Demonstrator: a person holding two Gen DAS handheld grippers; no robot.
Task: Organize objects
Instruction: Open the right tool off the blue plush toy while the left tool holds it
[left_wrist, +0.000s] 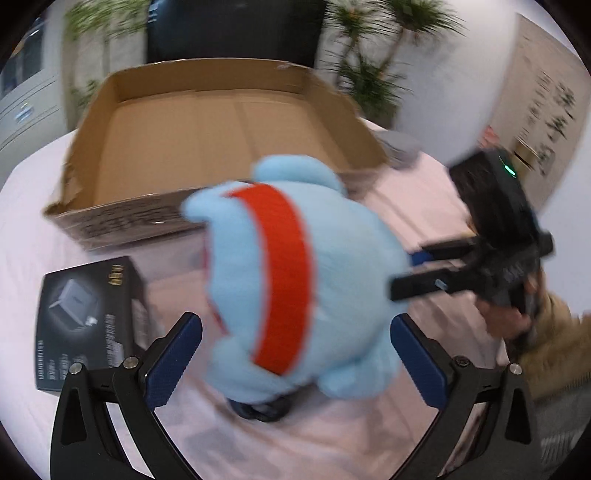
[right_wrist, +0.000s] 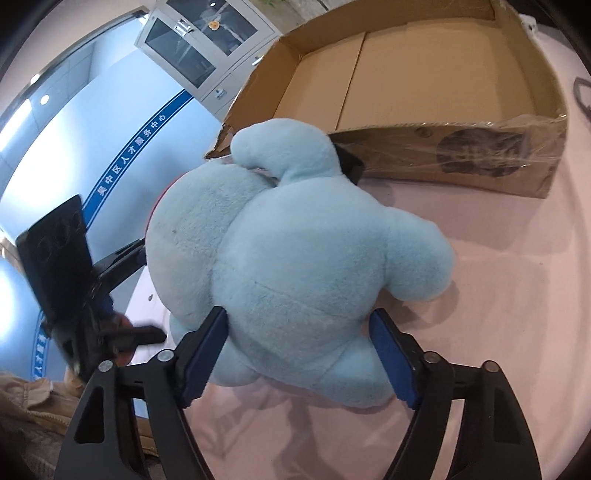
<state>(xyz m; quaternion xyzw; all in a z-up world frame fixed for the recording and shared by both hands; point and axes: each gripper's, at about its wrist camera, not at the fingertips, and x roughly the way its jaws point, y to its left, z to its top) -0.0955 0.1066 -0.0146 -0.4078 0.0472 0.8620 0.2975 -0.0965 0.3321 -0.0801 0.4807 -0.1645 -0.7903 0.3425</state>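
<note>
Right tongs (right_wrist: 299, 354) clamped on light-blue plush toy (right_wrist: 295, 258), blue pads (right_wrist: 207, 354) pressed into its sides, toy up off pink cloth (right_wrist: 498, 295). Left tongs (left_wrist: 295, 354) spread wide, toy betw. fingers w/o clear contact. Open cardboard box (left_wrist: 229, 125) just beyond toy. Blue wall stripe w/ white Chinese chars, right view only. Black product box (left_wrist: 85, 325), left of left tongs, & toy's red band (left_wrist: 280, 273): left view only; print too blurred to read.

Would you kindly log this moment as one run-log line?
right gripper: shut on blue plush toy | left gripper: open | cardboard box: empty
</note>
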